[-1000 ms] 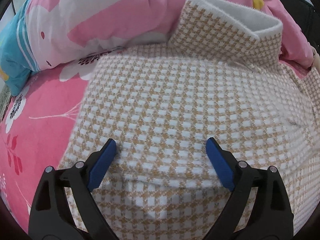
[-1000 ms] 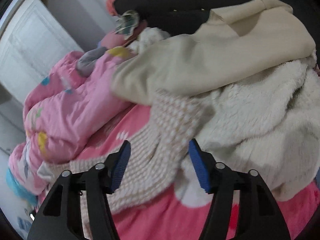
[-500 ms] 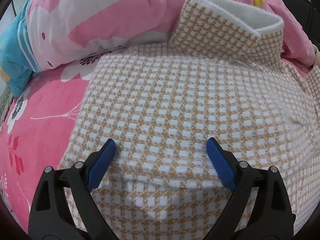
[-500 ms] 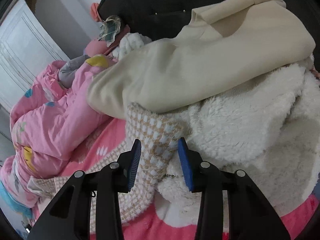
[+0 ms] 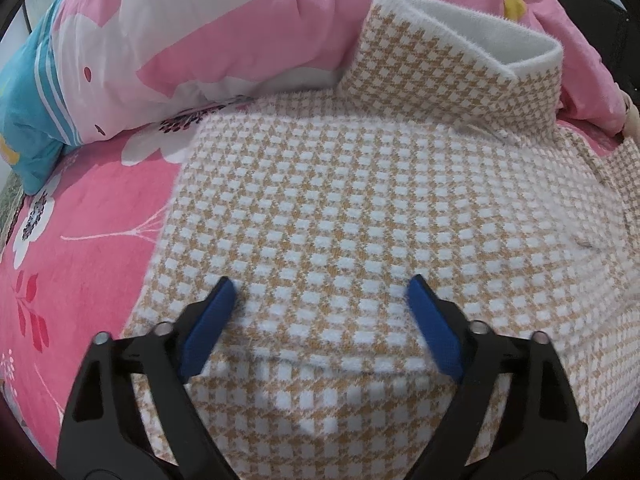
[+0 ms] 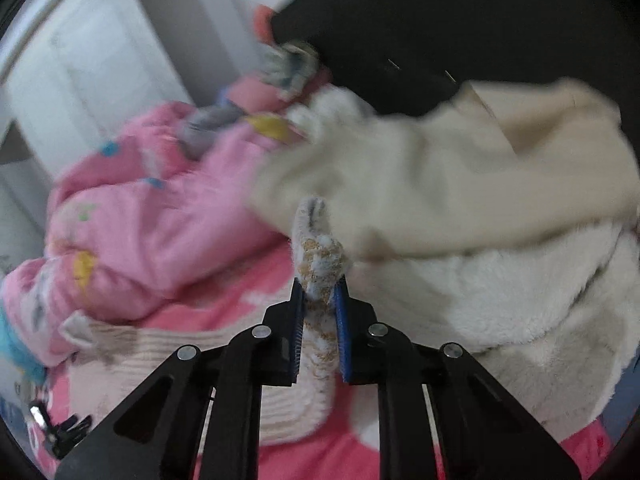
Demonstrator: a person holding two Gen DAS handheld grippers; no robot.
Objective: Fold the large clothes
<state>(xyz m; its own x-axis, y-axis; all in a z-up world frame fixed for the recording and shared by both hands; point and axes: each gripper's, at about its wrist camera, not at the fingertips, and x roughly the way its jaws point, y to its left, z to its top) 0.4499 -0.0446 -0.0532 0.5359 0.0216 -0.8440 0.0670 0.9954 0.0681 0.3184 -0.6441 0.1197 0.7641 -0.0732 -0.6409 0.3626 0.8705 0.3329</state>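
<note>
In my left wrist view the tan-and-white houndstooth knit garment [image 5: 360, 208] fills the middle and lower right of the frame, lying flat on the bright pink flowered bedsheet [image 5: 88, 248]; its left edge runs from lower centre up toward the upper middle, with bare sheet open all along the left of the frame; a folded hem edge crosses low in the frame between the fingers. Its fuzzy white-lined turned-down collar [image 5: 460, 40] stands at the upper right, so the garment's long axis runs from the bottom of the frame up to that collar; the collar butts against the puffy pink, white and teal printed quilt [image 5: 180, 40] that closes off the whole top of the frame. My left gripper [image 5: 320, 292] is spread wide above the knit; its jaws have just been closing a little; nothing is pinched between them.

In my right wrist view, which is blurred, the right gripper [image 6: 320, 292] is clenched on a bunched strip of the same houndstooth knit, which pokes up past the blue pads [image 6: 343, 320]; its jaws have just been closing onto it. The cream smooth-fabric garment [image 6: 440, 184] and the white fleecy garment [image 6: 500, 312] crowd the right of the frame; the pink quilt crowds the left; a dark padded headboard [image 6: 440, 20] spans the top.
</note>
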